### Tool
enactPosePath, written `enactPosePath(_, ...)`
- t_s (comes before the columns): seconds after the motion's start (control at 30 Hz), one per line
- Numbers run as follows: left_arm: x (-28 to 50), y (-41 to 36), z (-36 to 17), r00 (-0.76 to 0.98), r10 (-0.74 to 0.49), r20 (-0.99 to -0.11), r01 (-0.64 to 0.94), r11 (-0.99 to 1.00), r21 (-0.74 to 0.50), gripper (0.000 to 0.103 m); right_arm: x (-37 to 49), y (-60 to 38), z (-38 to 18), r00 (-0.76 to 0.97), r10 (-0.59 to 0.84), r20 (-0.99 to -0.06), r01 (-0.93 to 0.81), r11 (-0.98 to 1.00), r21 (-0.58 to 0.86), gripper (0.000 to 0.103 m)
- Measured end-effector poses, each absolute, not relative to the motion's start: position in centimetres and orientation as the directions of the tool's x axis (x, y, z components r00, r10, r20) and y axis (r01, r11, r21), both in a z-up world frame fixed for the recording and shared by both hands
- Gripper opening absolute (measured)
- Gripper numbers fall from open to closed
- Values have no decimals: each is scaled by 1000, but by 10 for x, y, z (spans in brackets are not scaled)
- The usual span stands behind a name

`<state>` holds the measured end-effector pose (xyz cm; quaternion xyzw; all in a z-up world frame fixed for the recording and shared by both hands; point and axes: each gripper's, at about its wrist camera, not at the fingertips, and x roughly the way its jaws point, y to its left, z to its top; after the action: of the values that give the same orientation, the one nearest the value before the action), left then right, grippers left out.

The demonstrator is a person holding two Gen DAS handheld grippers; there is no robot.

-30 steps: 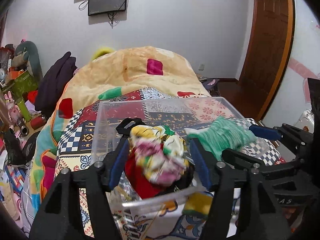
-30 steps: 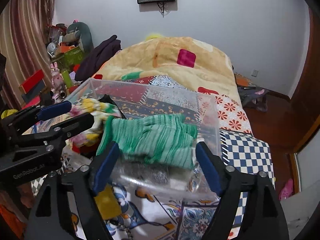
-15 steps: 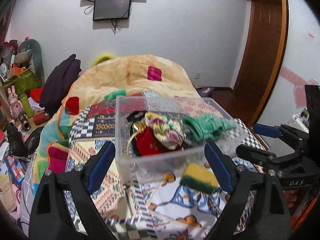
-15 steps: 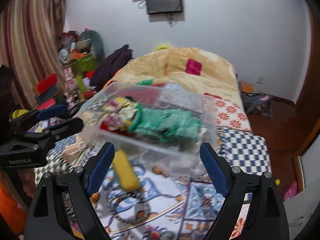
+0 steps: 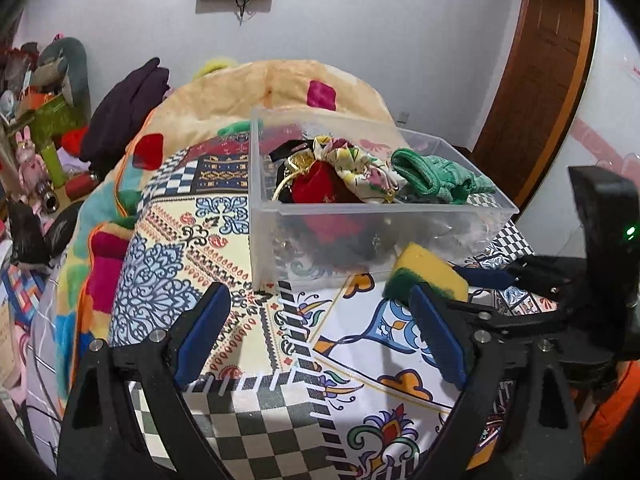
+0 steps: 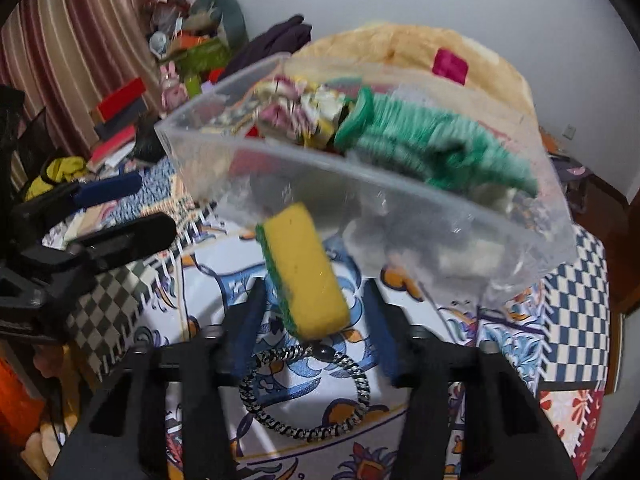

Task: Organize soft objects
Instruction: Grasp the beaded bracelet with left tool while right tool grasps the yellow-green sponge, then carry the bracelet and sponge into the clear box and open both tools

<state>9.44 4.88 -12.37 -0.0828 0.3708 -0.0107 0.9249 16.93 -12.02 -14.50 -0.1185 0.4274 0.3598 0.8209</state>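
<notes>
A clear plastic box (image 5: 376,212) stands on the patterned bedcover and holds a green knitted piece (image 5: 436,176), a floral cloth (image 5: 360,168) and a red pouch (image 5: 320,188). The box (image 6: 400,216) and green piece (image 6: 432,148) also show in the right wrist view. A yellow-and-green sponge (image 6: 306,276) lies in front of the box, its near end between my right gripper's fingers (image 6: 314,330), jaws apart around it. A black-and-white hair tie (image 6: 304,392) lies below. My left gripper (image 5: 320,340) is open and empty, short of the box. The sponge (image 5: 428,276) lies by its right finger.
A folded yellow blanket (image 5: 280,88) lies behind the box. A dark garment (image 5: 124,108) and cluttered shelves with toys (image 5: 40,128) are at the left. A wooden door (image 5: 540,80) is at the right. The bed edge is close to me.
Both grippers let go of the cloth and green piece, which now lie in the box, and pulled back. The right gripper came down around the sponge with its jaws narrower.
</notes>
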Motion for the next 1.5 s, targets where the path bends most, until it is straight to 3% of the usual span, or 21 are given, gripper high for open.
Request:
enactPosePath(0.2,89,40,-121,726,-113,-679,-11,984,-177,91,160,-131,-128,431,509,-745,-677,728,106,27)
enactPosePath(0.4,88,10,-123,703,-174,-690,69,982,-177,83,145,-165,-109,520,496,-696,-624,777,87,27)
enactPosePath(0.6,94,-23,-144,623,-235,-747,145,972,-185,56,139,-195,-108,539,490,-686,-575,809,126,27)
enactPosePath(0.67,96,-29,-150,597,-248,-763,161,969,-189,42,139,-198,-108,538,493,-683,-573,809,133,27)
enactPosePath(0.73,95,-34,-153,594,-244,-766,170,969,-177,37,138,-198,-107,537,499,-681,-577,806,135,27)
enactPosePath(0.87,89,-42,-154,596,-239,-767,198,969,-148,10,135,-198,-107,535,502,-680,-585,801,131,27)
enactPosePath(1.13,78,-39,-143,658,-180,-732,171,981,-87,7,136,-199,-103,545,508,-667,-575,806,143,27)
enactPosePath(1.5,88,12,-64,803,-119,-583,59,991,-120,7,145,-191,-65,622,520,-585,-570,813,116,27)
